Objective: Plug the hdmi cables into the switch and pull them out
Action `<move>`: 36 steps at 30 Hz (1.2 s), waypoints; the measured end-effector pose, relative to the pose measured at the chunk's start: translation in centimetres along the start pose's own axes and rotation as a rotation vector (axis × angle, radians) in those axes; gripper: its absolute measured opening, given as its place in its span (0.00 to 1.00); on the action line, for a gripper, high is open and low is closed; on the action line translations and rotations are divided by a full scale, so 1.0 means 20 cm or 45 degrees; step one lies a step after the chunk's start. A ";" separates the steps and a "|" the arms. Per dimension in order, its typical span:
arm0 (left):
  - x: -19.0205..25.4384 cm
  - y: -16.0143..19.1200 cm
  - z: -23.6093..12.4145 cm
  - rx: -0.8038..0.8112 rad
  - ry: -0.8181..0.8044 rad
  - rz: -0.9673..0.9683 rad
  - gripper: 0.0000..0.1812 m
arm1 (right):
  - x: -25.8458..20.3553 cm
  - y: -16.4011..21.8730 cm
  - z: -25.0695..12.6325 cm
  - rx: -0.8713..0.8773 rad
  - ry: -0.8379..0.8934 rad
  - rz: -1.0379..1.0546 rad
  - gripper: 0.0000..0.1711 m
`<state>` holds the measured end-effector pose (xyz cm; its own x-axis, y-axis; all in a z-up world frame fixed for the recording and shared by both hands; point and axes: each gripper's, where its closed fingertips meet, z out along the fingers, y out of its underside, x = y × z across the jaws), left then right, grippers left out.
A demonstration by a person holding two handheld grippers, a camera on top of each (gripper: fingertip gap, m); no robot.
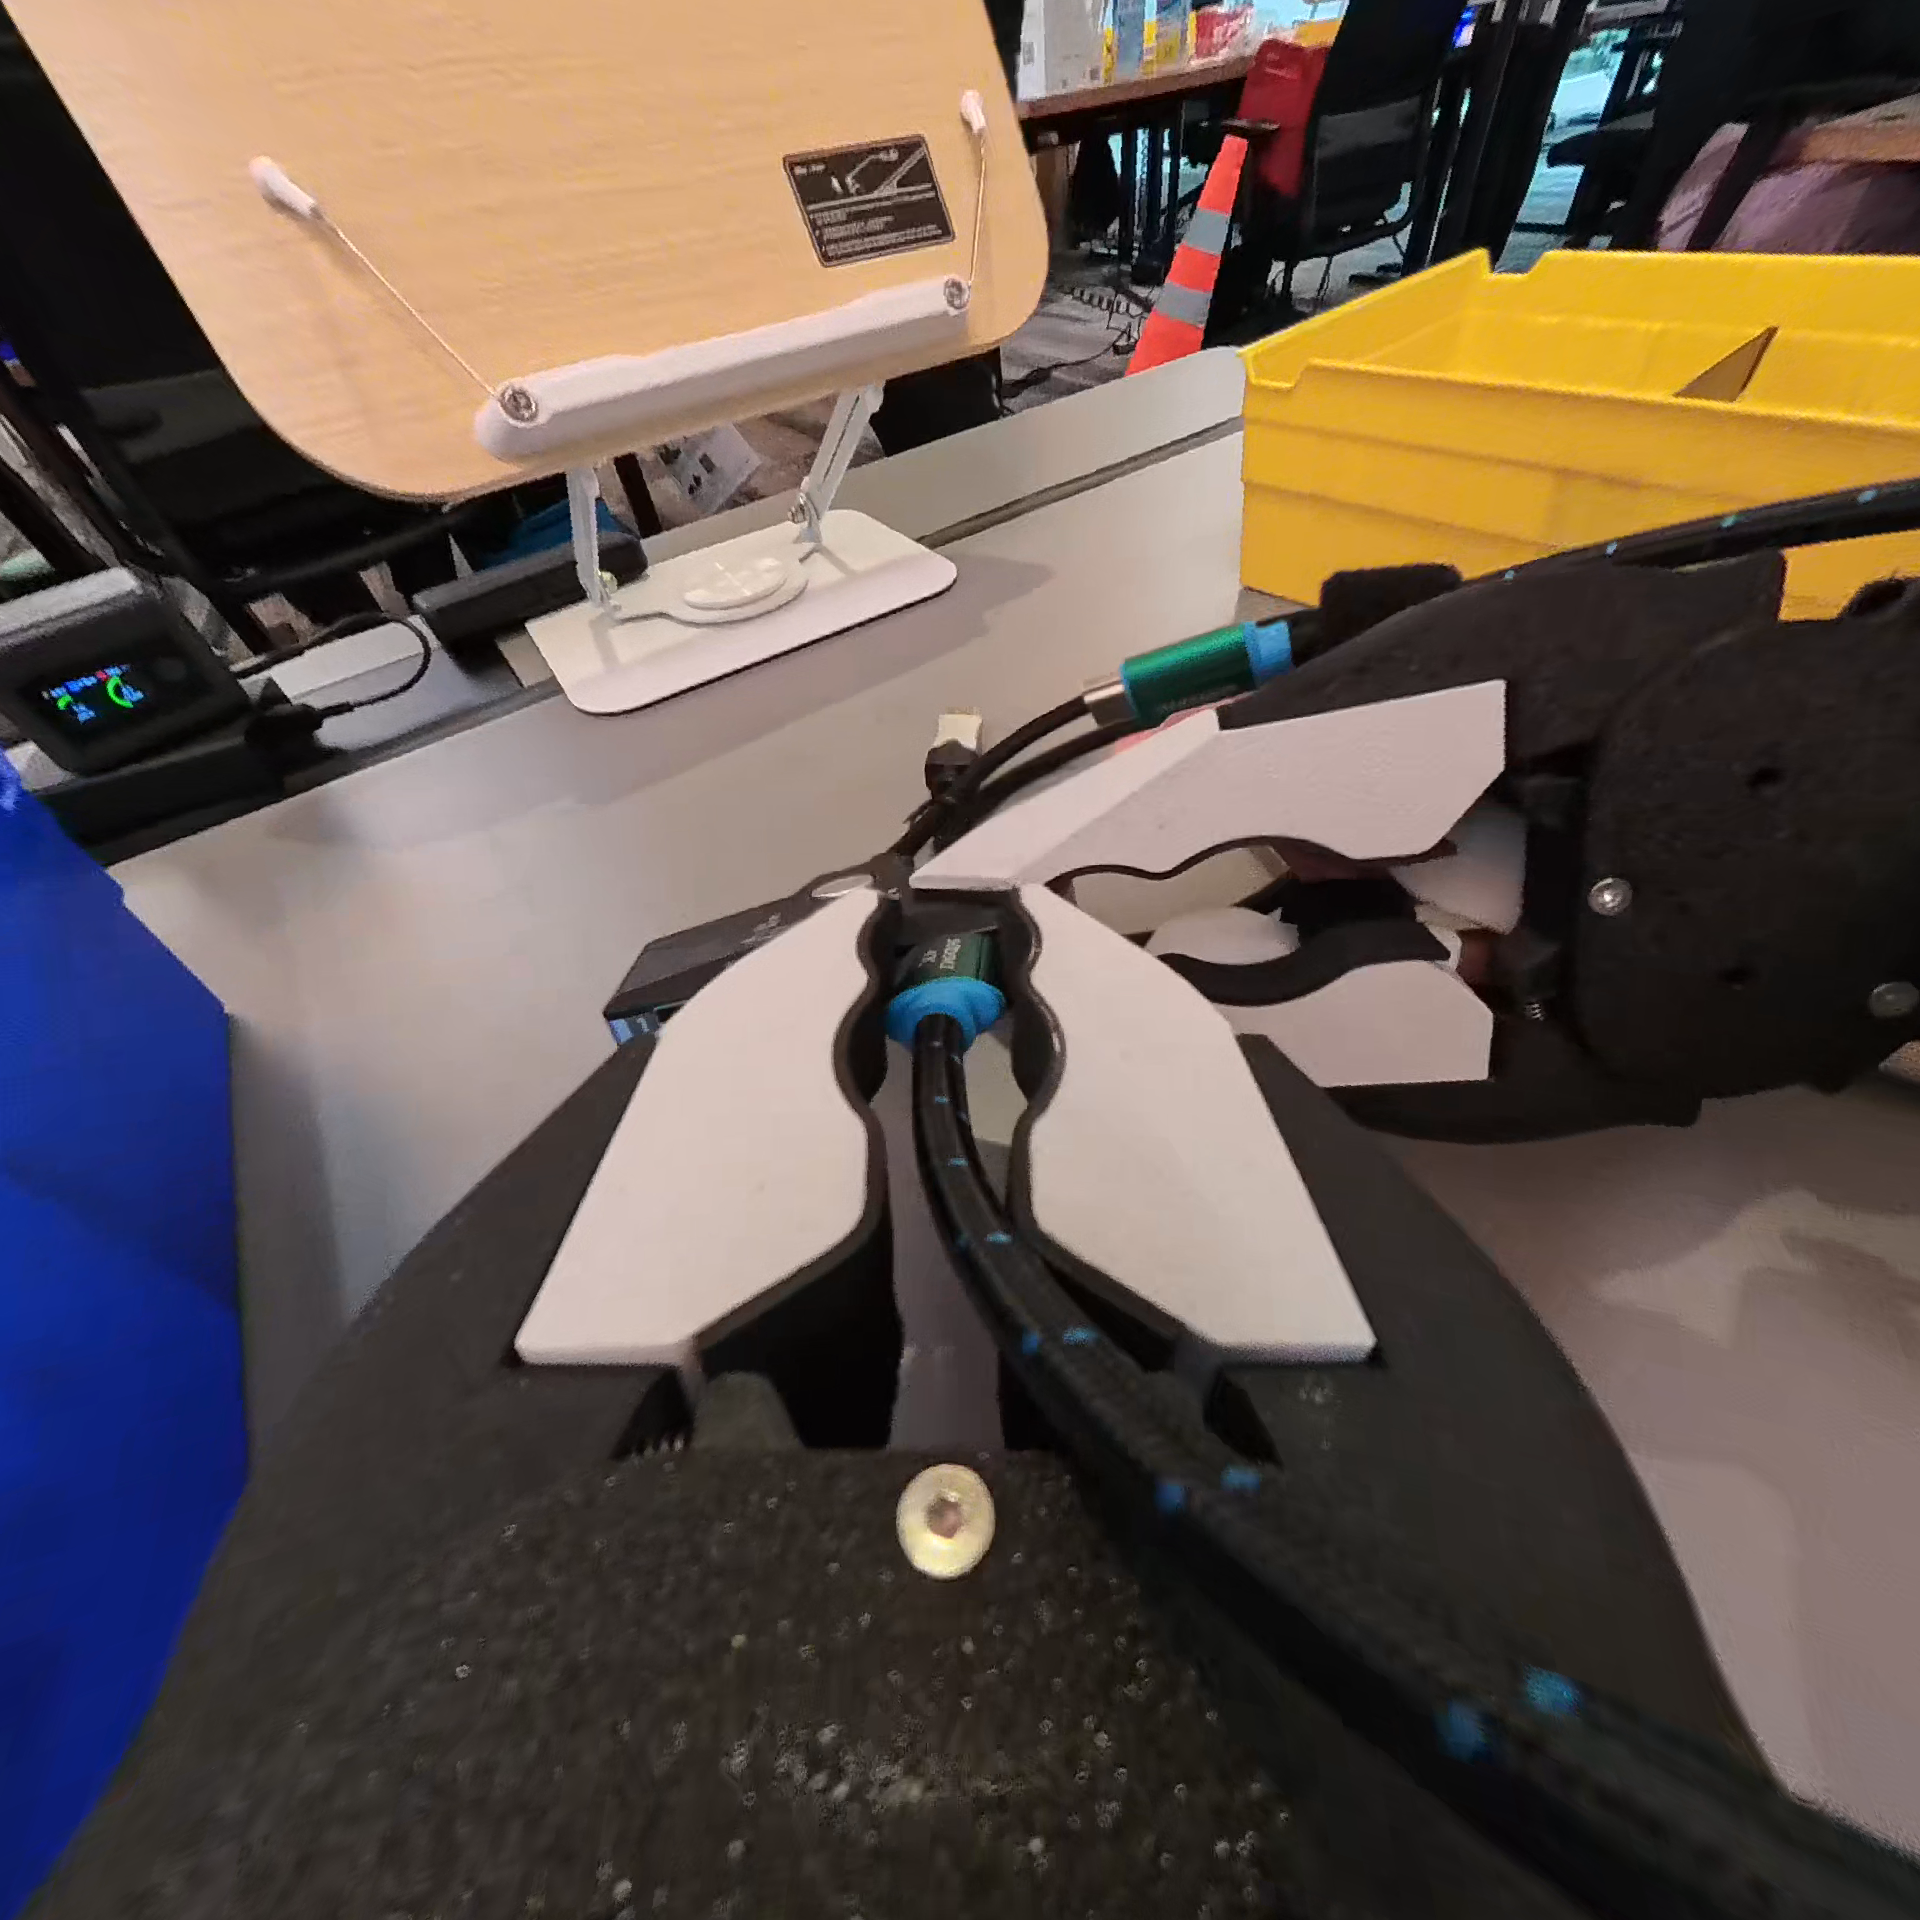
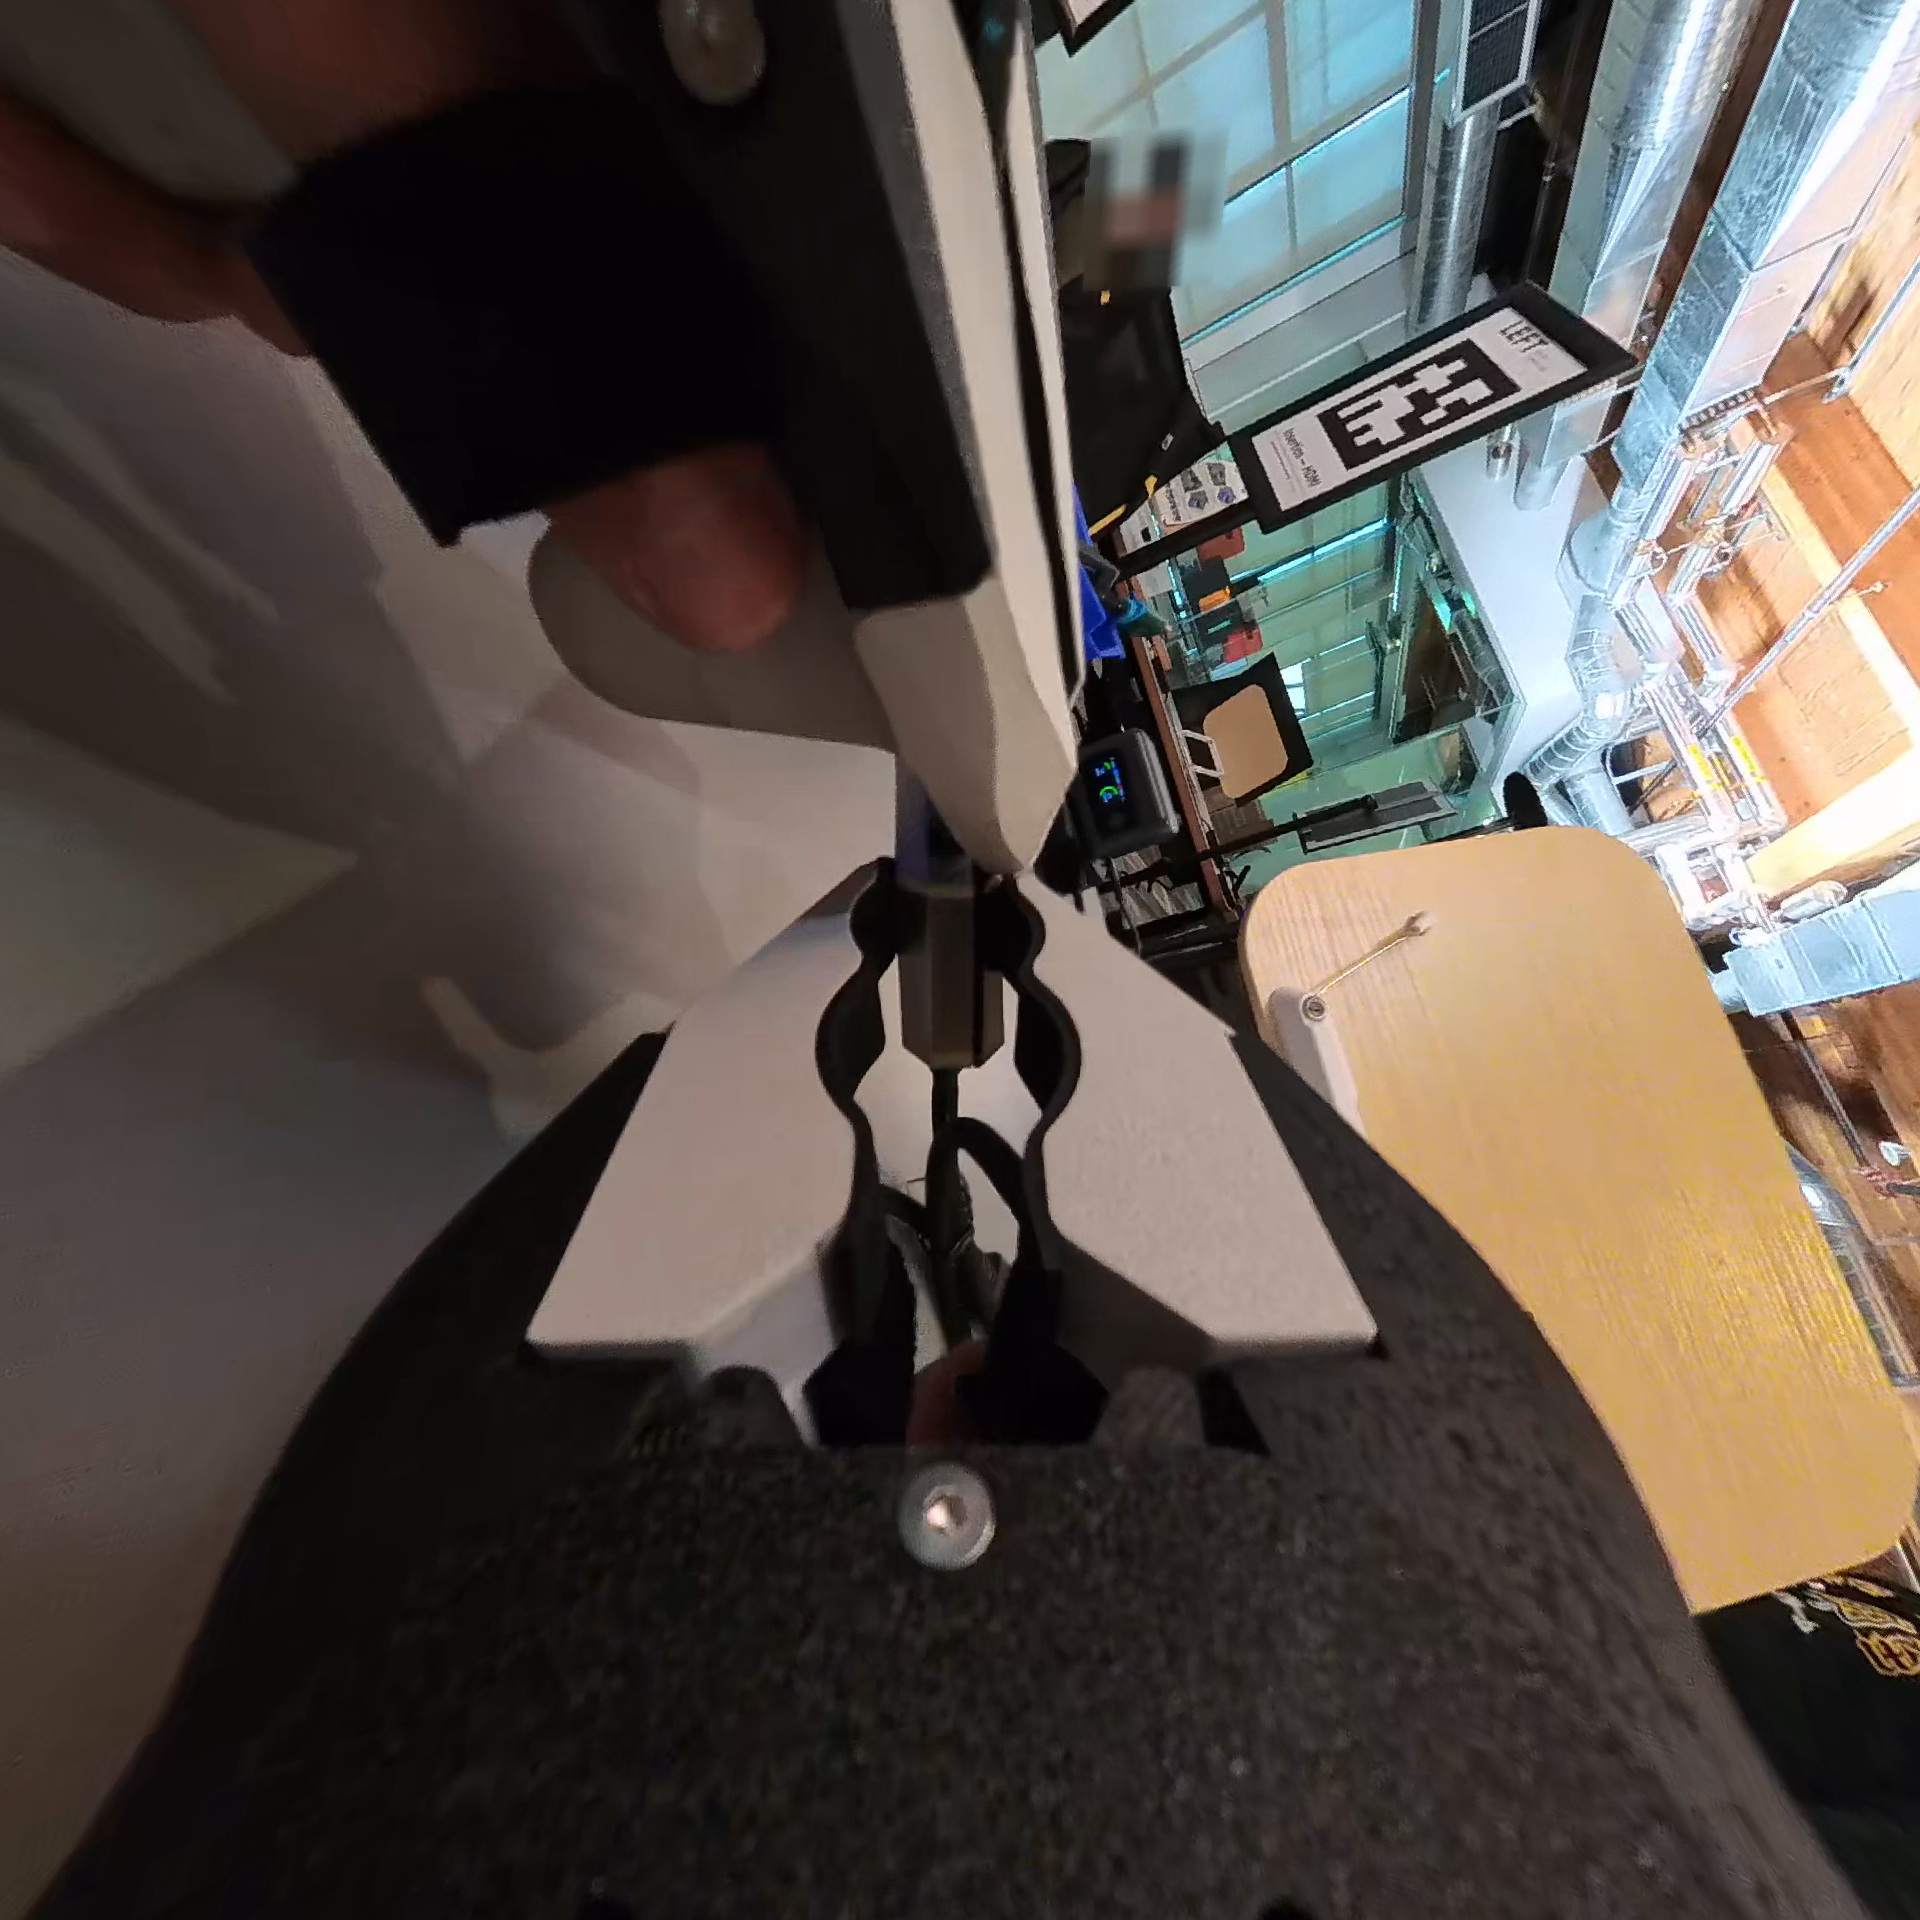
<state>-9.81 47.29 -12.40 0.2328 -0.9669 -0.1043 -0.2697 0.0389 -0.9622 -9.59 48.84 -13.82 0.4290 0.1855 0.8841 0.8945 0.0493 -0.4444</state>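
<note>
The left tool (image 1: 948,914) is closed on a green HDMI plug (image 1: 951,961) with a blue collar, held between the white fingers (image 1: 748,1122). The plug's long axis runs straight ahead along the fingers, its nose toward the black switch (image 1: 717,951), which lies on the tabletop (image 1: 520,831) just beyond and left of the fingertips. Whether the plug is seated in the switch cannot be told. Its black braided cable (image 1: 961,1174), flecked with blue, trails back between the fingers and off to the right.

Printed lettering is carried on the green plug shell and on the switch's top; neither is repeated here.

The right tool (image 2: 951,894) comes in from the right of the left tool, its tips almost touching the left tool's tips. In the right wrist view it is clamped on a dark, blurred connector body (image 2: 948,997) set along its fingers, with a thin cable behind it.

A second green plug (image 1: 1195,670) lies over the right tool, pointing left, and a small silver-tipped plug (image 1: 956,732) stands just ahead of both tools.

Farther ahead, a wooden stand (image 1: 582,208) bearing a black label plate leaves open tabletop before it. Ahead to the right a yellow bin (image 1: 1455,457) bounds the space; to the left a small lit display (image 1: 99,696) sits at the tabletop's edge.
</note>
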 end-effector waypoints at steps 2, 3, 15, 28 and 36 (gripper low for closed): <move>0.00 0.00 0.00 0.009 -0.015 0.004 0.10 | 0.00 0.00 0.00 0.001 0.007 -0.006 0.10; 0.00 0.01 0.00 0.004 -0.028 0.020 0.11 | 0.00 0.01 0.00 -0.005 0.015 -0.012 0.10; 0.00 0.08 0.01 -0.117 0.039 -0.069 0.12 | -0.01 0.05 0.01 -0.051 0.029 -0.027 0.10; -0.10 -0.14 -0.18 0.115 0.036 -0.210 0.12 | 0.03 0.28 0.04 -0.217 0.066 -0.067 0.11; -0.31 -0.32 -0.41 0.440 0.161 -0.503 0.12 | 0.17 0.29 -0.03 -0.115 0.062 0.146 0.10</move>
<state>-17.19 50.93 -3.60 0.1340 -0.9467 0.2929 0.1434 -0.2740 -0.9510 -2.86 49.26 -13.28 0.5325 0.1371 0.8353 0.8461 -0.0585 -0.5298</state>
